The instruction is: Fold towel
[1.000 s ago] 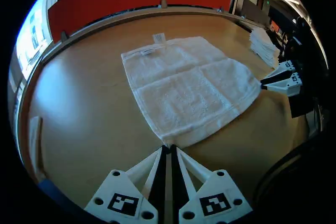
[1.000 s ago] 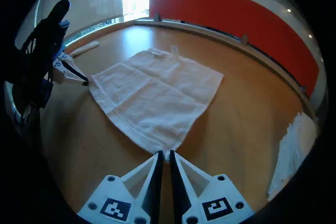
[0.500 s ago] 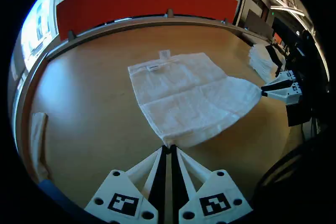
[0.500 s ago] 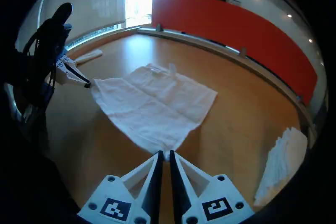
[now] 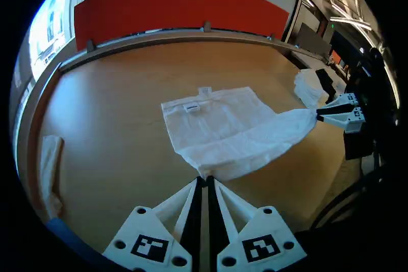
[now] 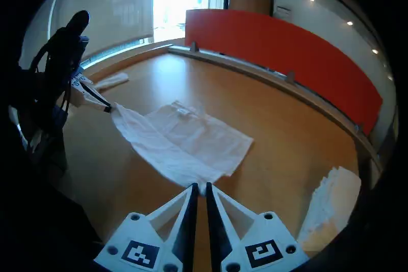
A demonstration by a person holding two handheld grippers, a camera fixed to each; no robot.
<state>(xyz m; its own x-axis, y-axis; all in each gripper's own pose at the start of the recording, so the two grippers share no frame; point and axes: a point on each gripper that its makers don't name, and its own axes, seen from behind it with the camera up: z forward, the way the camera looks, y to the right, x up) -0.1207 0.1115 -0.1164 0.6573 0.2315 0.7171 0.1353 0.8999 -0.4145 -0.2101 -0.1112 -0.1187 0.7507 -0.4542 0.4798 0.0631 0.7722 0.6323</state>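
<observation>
Far left, a spare folded cloth [image 5: 48,167] lies by the edge of the wooden table [image 5: 112,114], out of the play. Next, the left gripper [image 5: 206,180]: fingers pressed narrow, pinching the near-left corner of the towel [image 5: 224,129], and that corner is off the wood now where a second ago it lay flat. Across the middle the white towel has changed shape. Its near half now hangs as a slack sheet strung between the two claws, while the far half, the one with the small label [image 5: 204,91], stays flat on the table. More tabletop shows around it than a second ago, so both hands seem to be rising and taking the cloth up with them. On the right, the right gripper [image 5: 317,113] is likewise closed tight on the near-right corner, the edge between the pair sagging a little. Farther right a stack of towels [image 5: 307,84] sits near the table's edge. My read: the grasp is done and the fold is under way, with the near edge lifted and ready to travel over to the far, labelled edge. The corners need to stay level so the halves meet square.
</observation>
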